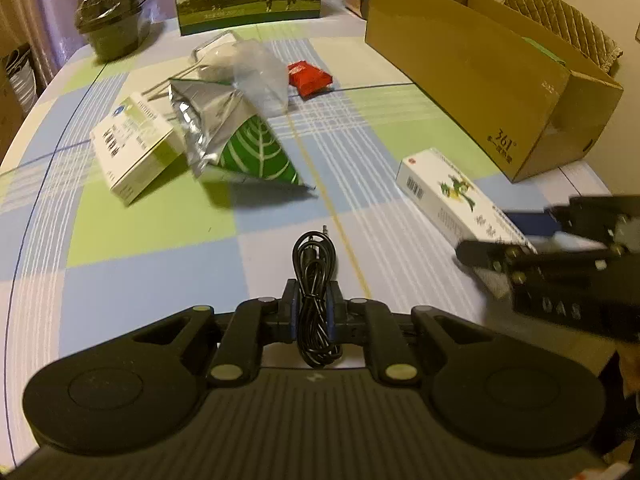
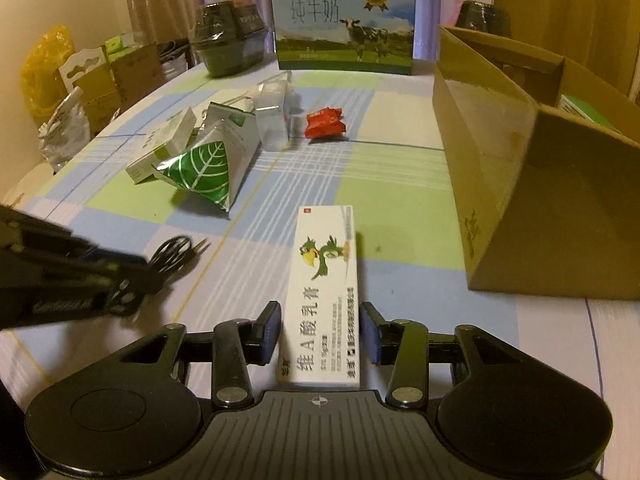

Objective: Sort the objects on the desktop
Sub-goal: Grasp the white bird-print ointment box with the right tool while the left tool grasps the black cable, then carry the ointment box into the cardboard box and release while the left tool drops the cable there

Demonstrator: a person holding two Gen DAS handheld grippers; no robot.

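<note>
A coiled black cable (image 1: 314, 280) sits between the blue pads of my left gripper (image 1: 312, 306), which is shut on it. From the right wrist view that left gripper (image 2: 140, 276) comes in from the left with the cable loop (image 2: 172, 250) sticking out ahead. A long white ointment box (image 2: 324, 300) with a green bird lies flat on the tablecloth. My right gripper (image 2: 320, 330) straddles its near end, open, with a slim gap at each pad. In the left wrist view the right gripper (image 1: 486, 232) is blurred over that ointment box (image 1: 452, 192).
An open cardboard box (image 1: 460, 64) (image 2: 500, 168) stands at the right. Mid-table lie a green leaf foil pouch (image 1: 256, 152), a white-green carton (image 1: 132, 152), clear plastic packaging (image 1: 256, 68) and a red packet (image 1: 310, 78). A milk case (image 2: 344, 24) and a dark bowl (image 2: 228, 40) stand at the back.
</note>
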